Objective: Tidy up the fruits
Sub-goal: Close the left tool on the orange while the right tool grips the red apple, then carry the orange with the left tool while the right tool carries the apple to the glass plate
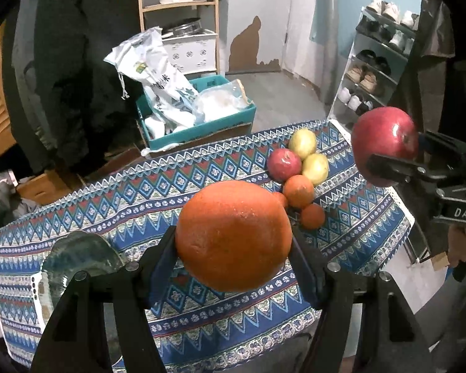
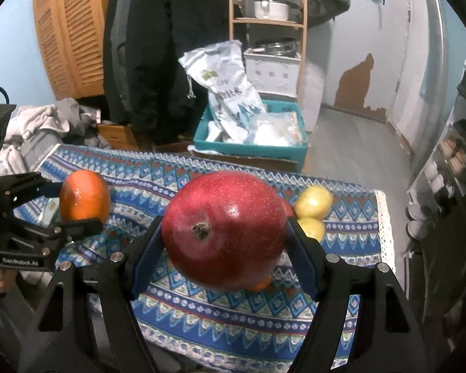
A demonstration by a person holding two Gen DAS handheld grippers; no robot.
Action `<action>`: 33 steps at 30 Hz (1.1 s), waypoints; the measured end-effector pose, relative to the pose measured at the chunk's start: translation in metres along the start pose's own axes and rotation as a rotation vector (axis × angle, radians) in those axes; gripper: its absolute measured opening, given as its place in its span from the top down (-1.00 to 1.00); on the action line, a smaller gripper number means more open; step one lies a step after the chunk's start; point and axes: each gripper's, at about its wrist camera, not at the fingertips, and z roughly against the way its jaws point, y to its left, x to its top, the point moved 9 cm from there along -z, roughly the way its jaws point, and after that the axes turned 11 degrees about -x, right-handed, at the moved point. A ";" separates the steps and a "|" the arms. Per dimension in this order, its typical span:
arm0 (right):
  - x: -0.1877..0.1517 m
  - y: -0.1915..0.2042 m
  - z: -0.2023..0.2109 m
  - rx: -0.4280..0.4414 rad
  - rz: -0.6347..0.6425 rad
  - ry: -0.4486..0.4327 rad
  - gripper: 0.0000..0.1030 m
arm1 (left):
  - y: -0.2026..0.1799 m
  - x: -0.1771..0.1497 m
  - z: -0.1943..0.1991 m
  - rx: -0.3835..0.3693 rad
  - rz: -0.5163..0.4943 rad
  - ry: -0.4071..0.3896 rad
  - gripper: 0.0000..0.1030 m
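— Gripping what, left hand-held gripper (image 1: 233,248)?
— Clamped on an orange (image 1: 233,236), held above the surface (image 1: 139,186).
— Right hand-held gripper (image 2: 225,248)?
— Clamped on a red apple (image 2: 223,230), raised; remaining fruit pile (image 1: 301,174) at two o'clock in the left view.

a blue patterned woven tablecloth (image 1: 139,192) covers the table. behind it a teal plastic crate (image 1: 202,127) holds white printed bags (image 1: 158,71). a white enamel pot (image 2: 271,9) sits on a wooden shelf.
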 end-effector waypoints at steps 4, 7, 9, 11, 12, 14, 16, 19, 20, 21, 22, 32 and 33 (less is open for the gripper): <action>0.011 0.014 0.005 0.016 0.009 -0.014 -0.45 | 0.005 0.002 0.014 0.003 0.000 -0.025 -0.36; 0.019 0.025 0.007 0.023 0.020 -0.023 -0.45 | 0.012 0.004 0.022 0.019 0.002 -0.042 -0.36; 0.023 0.033 0.008 0.035 0.028 -0.027 -0.45 | 0.014 0.005 0.027 0.016 0.012 -0.051 -0.36; 0.027 0.039 0.009 0.045 0.035 -0.031 -0.45 | 0.018 0.006 0.031 0.014 0.022 -0.056 -0.36; 0.029 0.044 0.010 0.050 0.039 -0.033 -0.45 | 0.020 0.006 0.034 0.015 0.028 -0.058 -0.36; 0.034 0.050 0.010 0.058 0.039 -0.035 -0.45 | 0.025 0.005 0.037 0.018 0.038 -0.060 -0.36; 0.037 0.056 0.009 0.068 0.041 -0.034 -0.45 | 0.029 0.004 0.040 0.017 0.048 -0.063 -0.36; 0.043 0.067 0.008 0.078 0.050 -0.033 -0.45 | 0.037 0.003 0.045 0.027 0.061 -0.073 -0.36; 0.046 0.071 0.008 0.083 0.053 -0.034 -0.45 | 0.038 0.003 0.047 0.031 0.064 -0.075 -0.36; 0.048 0.076 0.008 0.090 0.057 -0.035 -0.45 | 0.041 0.002 0.049 0.034 0.068 -0.077 -0.36; 0.050 0.080 0.007 0.096 0.059 -0.034 -0.45 | 0.046 0.001 0.051 0.036 0.077 -0.081 -0.36; 0.066 0.132 -0.002 0.156 0.106 -0.028 -0.45 | 0.085 -0.011 0.068 0.063 0.146 -0.094 -0.36; 0.067 0.136 -0.003 0.160 0.110 -0.025 -0.45 | 0.089 -0.013 0.070 0.066 0.155 -0.094 -0.36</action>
